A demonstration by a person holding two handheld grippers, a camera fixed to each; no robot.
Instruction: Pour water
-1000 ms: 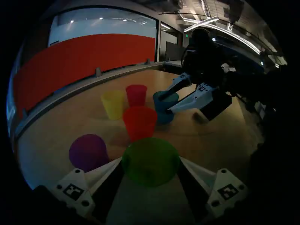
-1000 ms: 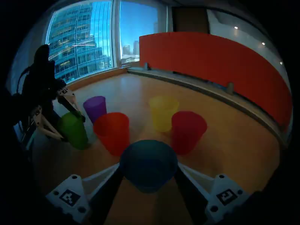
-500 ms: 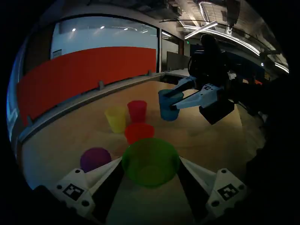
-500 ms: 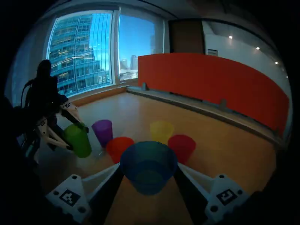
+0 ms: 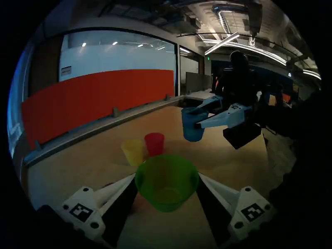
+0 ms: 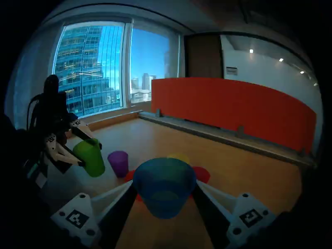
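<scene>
My left gripper (image 5: 167, 189) is shut on a green cup (image 5: 167, 181), held upright above the wooden table (image 5: 232, 159). In the right gripper view the same green cup (image 6: 90, 157) and left gripper (image 6: 79, 155) appear at the left, lifted. My right gripper (image 6: 164, 193) is shut on a blue cup (image 6: 164, 185), also upright and raised. The left gripper view shows that blue cup (image 5: 191, 123) in the right gripper (image 5: 199, 121) farther off. Both cups look to hold a little liquid at the bottom.
On the table stand a yellow cup (image 5: 133, 151), a dark red cup (image 5: 154, 143) and a purple cup (image 6: 118, 163); an orange-red cup (image 6: 130, 176) is mostly hidden behind the blue one. A long red panel (image 5: 95, 97) runs along the table's far edge. Windows (image 6: 91, 68) lie beyond.
Both grippers have risen from the table with their cups, so the standing cups now look lower and smaller. Neither grip has changed.
</scene>
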